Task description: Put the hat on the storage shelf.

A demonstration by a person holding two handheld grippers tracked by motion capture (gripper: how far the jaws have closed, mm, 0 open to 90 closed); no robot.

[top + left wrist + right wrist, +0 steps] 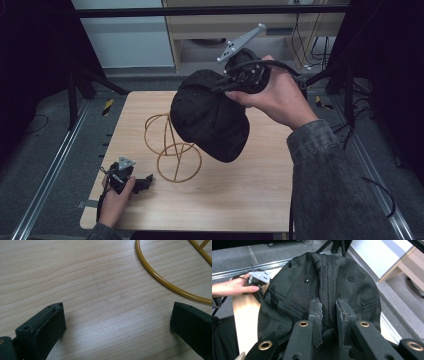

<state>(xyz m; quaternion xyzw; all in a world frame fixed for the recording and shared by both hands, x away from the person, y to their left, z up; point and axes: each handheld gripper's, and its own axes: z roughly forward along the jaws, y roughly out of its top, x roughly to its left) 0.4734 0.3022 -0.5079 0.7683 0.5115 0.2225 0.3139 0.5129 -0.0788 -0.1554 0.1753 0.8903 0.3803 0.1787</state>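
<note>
A black cap (210, 117) hangs in the air above the table, held up by my right gripper (235, 80). In the right gripper view the jaws are shut on a fold of the cap (322, 285) at its crown, gripper (328, 307). Under the cap a yellow wire stand (172, 145) sits on the wooden table (240, 190). My left gripper (145, 181) rests low on the table at the front left, open, beside the stand's base ring (160, 277). Nothing lies between its jaws, gripper (117, 312).
Metal rails (55, 160) run along both sides of the table. Black frame legs (75, 85) stand at the back left, and a wooden cabinet (225, 30) with cables behind it is at the back. A grey sleeve (330, 180) crosses the table's right side.
</note>
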